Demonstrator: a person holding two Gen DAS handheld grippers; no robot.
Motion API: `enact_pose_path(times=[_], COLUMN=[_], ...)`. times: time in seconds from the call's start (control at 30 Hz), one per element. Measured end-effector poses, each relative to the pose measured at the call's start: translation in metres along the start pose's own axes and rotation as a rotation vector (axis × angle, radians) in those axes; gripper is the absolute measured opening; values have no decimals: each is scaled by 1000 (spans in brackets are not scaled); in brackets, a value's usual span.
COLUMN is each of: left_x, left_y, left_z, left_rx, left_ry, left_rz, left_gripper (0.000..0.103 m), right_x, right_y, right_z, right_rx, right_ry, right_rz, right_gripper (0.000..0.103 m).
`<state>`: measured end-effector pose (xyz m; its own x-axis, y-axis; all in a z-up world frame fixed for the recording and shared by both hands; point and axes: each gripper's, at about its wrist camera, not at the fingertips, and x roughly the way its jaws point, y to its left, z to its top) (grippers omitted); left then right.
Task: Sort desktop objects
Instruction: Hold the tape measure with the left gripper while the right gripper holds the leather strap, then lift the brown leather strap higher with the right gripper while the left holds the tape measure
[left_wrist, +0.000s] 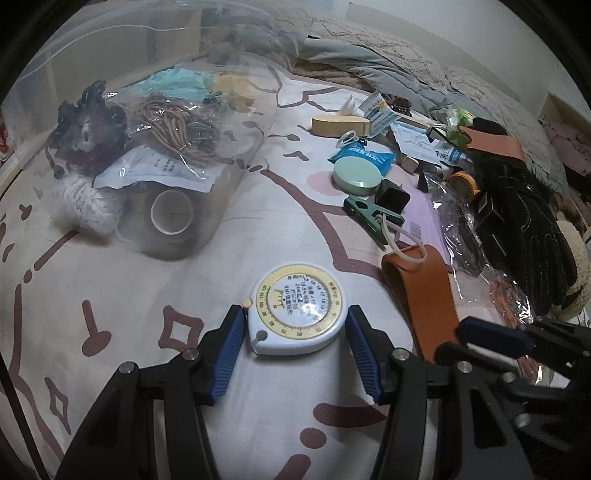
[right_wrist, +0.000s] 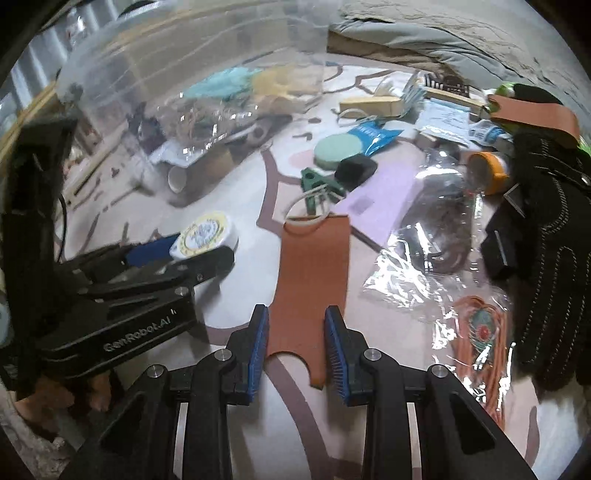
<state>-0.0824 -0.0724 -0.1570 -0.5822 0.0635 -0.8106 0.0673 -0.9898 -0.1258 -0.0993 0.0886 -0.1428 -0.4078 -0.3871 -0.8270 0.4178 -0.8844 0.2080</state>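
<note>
A round white tape measure (left_wrist: 295, 291) with a yellow dial lies on the patterned bed sheet (left_wrist: 110, 288). My left gripper (left_wrist: 294, 313) is shut on it, one blue pad against each side. In the right wrist view the same tape measure (right_wrist: 205, 232) sits between the left gripper's fingers (right_wrist: 201, 251). A flat brown leather strap (right_wrist: 314, 258) with a white loop lies lengthwise on the sheet. Across its near end my right gripper (right_wrist: 297, 312) is shut, pads pressing both edges. From the left wrist view the strap (left_wrist: 424, 291) runs toward the right gripper (left_wrist: 469, 341) at the lower right.
A clear plastic box (left_wrist: 229, 177) at the left holds cords, yarn, a tape roll and papers. To the right lie a green clip (left_wrist: 369, 216), a green round tin (left_wrist: 356, 171), a black glove (left_wrist: 528, 229), a second brown strap (left_wrist: 495, 142), crinkled plastic bags (right_wrist: 424, 236) and small packets. Grey bedding is piled behind.
</note>
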Motion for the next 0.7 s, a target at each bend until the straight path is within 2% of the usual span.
enact_pose_path(times=[0.1,0.23,0.3,0.47,0.57,0.7], left_x=[0,-1,-2,-2,-2,-2], left_y=[0,5,9,10,11,10], left_z=[0,1,2,2,2,2], left_rx=[-5,-40,-61,-64,-62,-69], left_ry=[0,-2,0,1,0,0], left_rz=[-3,-29,-45,-48,-46,-51], left_gripper=[56,56,56,56,56,56], right_x=[-6,4,10,11,6,12], right_y=[2,21,30,25,26,41], right_z=[2,0,-3,-3,-5,-9], right_rx=[-19,-81,-113,-80,-56,-104], right_ry=[-22,30,53,63,72,102], right_rz=[16,121,139,179,298,306], right_gripper=[32,32,32,32,32,32])
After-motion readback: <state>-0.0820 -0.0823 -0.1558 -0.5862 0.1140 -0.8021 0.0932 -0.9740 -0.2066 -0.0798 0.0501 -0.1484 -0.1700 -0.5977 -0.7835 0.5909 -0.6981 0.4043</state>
